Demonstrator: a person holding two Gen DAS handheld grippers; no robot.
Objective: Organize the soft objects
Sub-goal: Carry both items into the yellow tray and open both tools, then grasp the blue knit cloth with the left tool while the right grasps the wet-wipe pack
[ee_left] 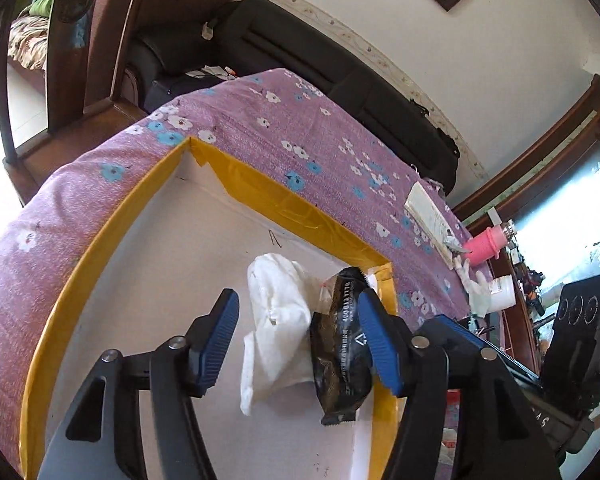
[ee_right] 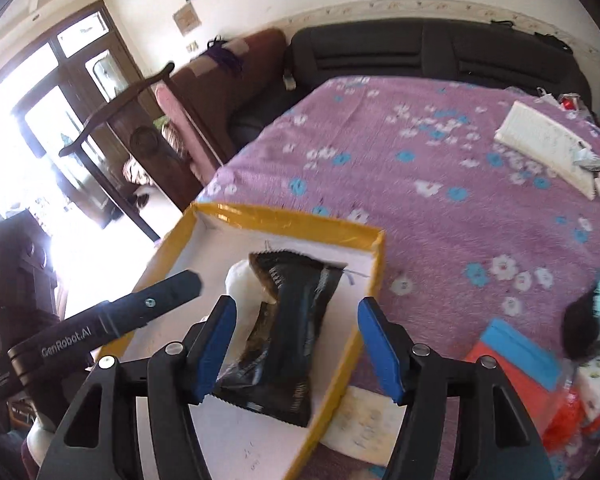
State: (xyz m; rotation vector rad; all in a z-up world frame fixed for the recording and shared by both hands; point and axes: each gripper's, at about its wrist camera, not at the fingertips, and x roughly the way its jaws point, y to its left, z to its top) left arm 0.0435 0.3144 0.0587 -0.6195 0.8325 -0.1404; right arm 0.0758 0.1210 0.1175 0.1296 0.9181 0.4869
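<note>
A shallow white box with a yellow taped rim lies on the purple flowered bedspread. Inside it lie a crumpled white cloth and a black foil pouch. My left gripper is open, its fingers hovering either side of the cloth and pouch. In the right wrist view the box rim holds the same pouch over the cloth. My right gripper is open above the pouch. The left gripper's body shows at the left.
A white flat box, a pink bottle and a white cup sit at the bed's far side. Red and blue packets, a dark item and a pale padded packet lie right of the box. A black sofa stands behind the bed.
</note>
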